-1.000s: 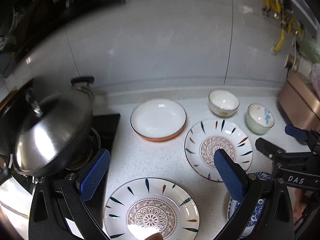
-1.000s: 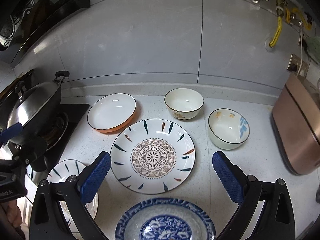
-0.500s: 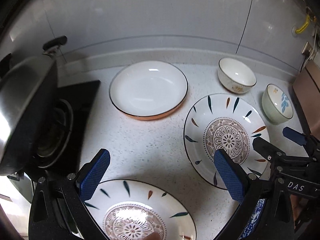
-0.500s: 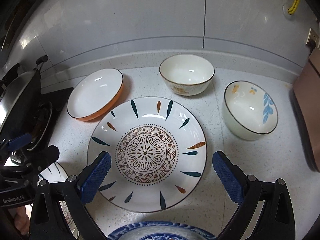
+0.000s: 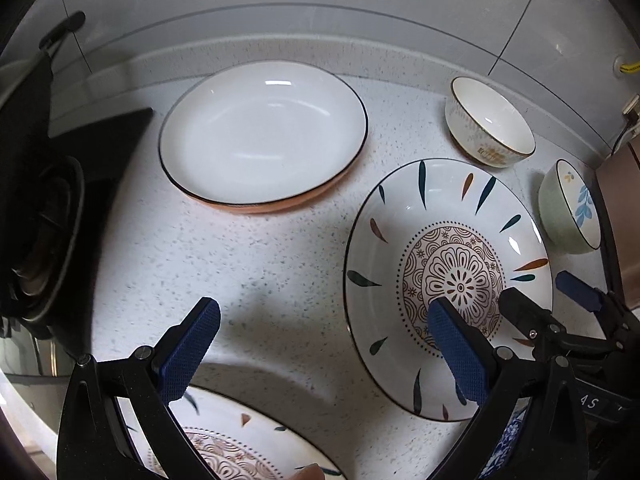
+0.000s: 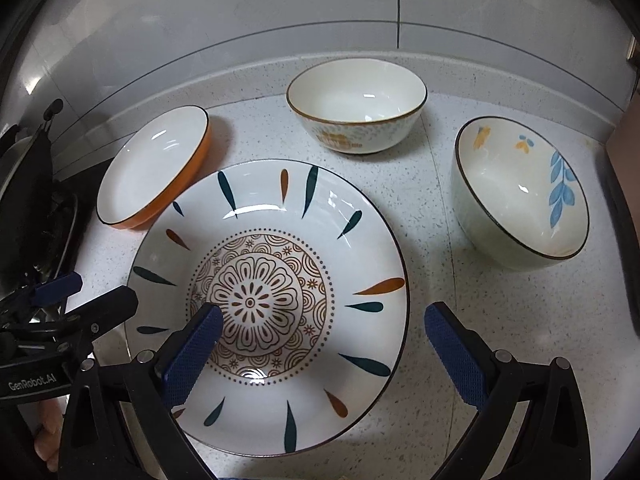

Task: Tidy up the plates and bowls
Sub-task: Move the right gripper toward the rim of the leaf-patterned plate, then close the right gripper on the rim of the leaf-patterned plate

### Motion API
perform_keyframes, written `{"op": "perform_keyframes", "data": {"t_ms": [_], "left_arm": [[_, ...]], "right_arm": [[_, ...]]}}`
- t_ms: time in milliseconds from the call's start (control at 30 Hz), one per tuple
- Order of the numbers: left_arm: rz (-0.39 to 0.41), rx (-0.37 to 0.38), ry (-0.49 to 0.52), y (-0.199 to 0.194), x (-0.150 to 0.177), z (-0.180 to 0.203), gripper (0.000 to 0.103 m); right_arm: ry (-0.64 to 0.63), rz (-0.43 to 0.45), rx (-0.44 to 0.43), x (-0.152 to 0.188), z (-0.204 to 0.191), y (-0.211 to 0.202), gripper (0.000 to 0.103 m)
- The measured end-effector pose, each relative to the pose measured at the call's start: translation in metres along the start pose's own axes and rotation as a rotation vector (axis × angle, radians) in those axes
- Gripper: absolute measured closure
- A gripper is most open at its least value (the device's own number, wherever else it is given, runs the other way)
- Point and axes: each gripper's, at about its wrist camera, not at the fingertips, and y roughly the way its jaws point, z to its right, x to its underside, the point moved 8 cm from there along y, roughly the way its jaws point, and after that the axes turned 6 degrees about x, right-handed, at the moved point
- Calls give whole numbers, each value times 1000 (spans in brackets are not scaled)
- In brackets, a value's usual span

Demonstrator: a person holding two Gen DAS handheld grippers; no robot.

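1. Left wrist view: our left gripper (image 5: 320, 344) is spread wide, holding nothing, over the speckled white counter (image 5: 248, 264). The orange-sided white shallow dish (image 5: 262, 136) sits ahead; a second leaf-patterned plate (image 5: 248, 440) lies just under us.
2. Right wrist view: our right gripper (image 6: 324, 344) is wide too, hovering over the round leaf-and-mandala patterned plate (image 6: 280, 248). The cream gold-rimmed bowl (image 6: 356, 108) and pale green blue-leaf bowl (image 6: 520, 196) stand behind it.
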Motion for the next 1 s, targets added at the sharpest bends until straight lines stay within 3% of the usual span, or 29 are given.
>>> {"op": "perform_keyframes", "data": {"t_ms": [233,467,700,833,1000], "left_arm": [[-2,-2,-4,11,-1,5,1],[22,-42,28,24,-2,9,3],[-3,-15,1,38,1,8,11],[-16,12,0,44,2,11,25],[-1,28,31,44,-1,20,48]], "right_arm": [[16,-46,-39,1,5,17,12],[1,-75,-20,5,11,31,32],[-34,-56,-3,2,10,33,38],[-27,-42,1,2,9,33,43],[-15,-25,20,4,13,29,59]]}}
